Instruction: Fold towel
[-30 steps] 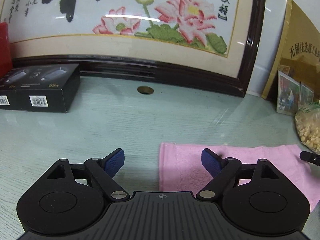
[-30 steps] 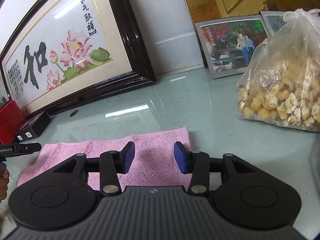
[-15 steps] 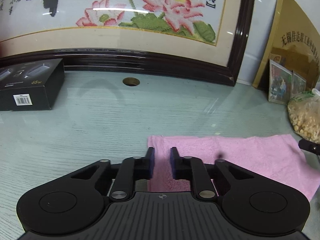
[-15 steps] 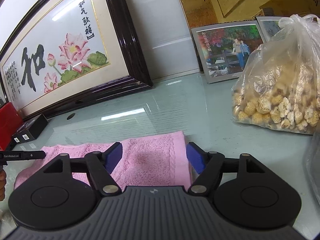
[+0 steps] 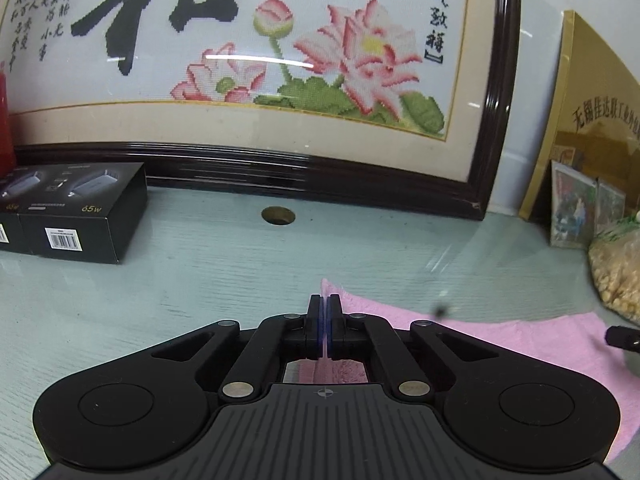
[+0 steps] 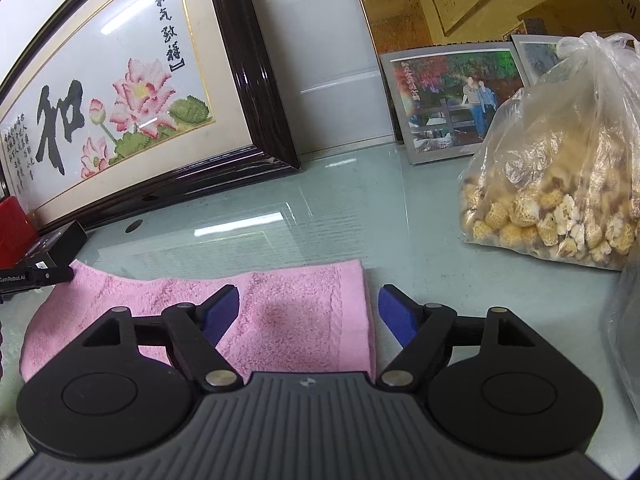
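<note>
A pink towel (image 5: pixel 520 344) lies on the glass table; it also shows in the right wrist view (image 6: pixel 296 320). My left gripper (image 5: pixel 324 312) is shut on the towel's left edge, and that corner is lifted a little off the table. My right gripper (image 6: pixel 308 312) is open and straddles the towel's right edge, with one blue pad (image 6: pixel 220 312) over the cloth and the other off it. The left gripper's tip (image 6: pixel 36 276) shows at the towel's far left corner in the right wrist view.
A large framed lotus embroidery (image 5: pixel 280 60) leans at the back. Black boxes (image 5: pixel 76 212) stand at the left. A plastic bag of dried goods (image 6: pixel 560 184) and framed photos (image 6: pixel 452 100) stand at the right. A round hole (image 5: pixel 278 215) is in the table.
My left gripper has closed from wide open onto the towel's left edge and raised the corner. My right gripper has opened wider and shifted to the towel's right edge.
</note>
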`<state>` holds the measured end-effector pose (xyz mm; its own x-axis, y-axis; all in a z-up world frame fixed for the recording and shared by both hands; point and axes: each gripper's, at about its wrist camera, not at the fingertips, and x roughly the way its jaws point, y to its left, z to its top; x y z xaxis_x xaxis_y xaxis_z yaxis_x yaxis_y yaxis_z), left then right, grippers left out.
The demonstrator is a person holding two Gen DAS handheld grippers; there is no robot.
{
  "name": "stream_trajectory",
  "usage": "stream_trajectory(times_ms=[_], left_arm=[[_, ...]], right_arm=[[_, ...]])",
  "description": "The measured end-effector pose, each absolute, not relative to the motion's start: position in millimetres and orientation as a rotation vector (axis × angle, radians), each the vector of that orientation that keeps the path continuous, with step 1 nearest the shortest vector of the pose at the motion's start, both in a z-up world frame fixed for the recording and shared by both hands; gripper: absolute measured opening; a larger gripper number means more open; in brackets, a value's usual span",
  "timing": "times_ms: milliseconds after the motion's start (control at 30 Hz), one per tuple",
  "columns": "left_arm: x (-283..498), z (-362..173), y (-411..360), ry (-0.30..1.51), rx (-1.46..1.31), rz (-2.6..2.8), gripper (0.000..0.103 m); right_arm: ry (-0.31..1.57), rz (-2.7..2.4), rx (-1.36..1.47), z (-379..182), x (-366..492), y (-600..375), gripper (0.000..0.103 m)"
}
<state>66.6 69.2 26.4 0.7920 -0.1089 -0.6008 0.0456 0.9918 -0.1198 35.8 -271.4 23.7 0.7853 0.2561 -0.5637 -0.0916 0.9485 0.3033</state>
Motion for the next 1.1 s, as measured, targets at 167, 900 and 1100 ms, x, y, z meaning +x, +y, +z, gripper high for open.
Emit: stream_trajectory(times_ms=[167, 900, 1100], left_arm=[[72.1, 14.4, 55.2, 0.689, 0.017, -0.048, 0.003], [23.7, 7.3, 21.1, 0.623, 0.26, -0.206, 0.018], [9.1, 8.0, 21.4, 0.626, 0.274, -0.161, 0.018]], right_arm=[[0.585, 0.215, 0.28, 30.4, 29.2, -273.3, 0.08], [0.75, 0.422, 0.543, 8.8, 26.2, -302.5, 0.079], [0.739, 0.413, 0.587, 6.0, 3.1, -320.3, 0.084]])
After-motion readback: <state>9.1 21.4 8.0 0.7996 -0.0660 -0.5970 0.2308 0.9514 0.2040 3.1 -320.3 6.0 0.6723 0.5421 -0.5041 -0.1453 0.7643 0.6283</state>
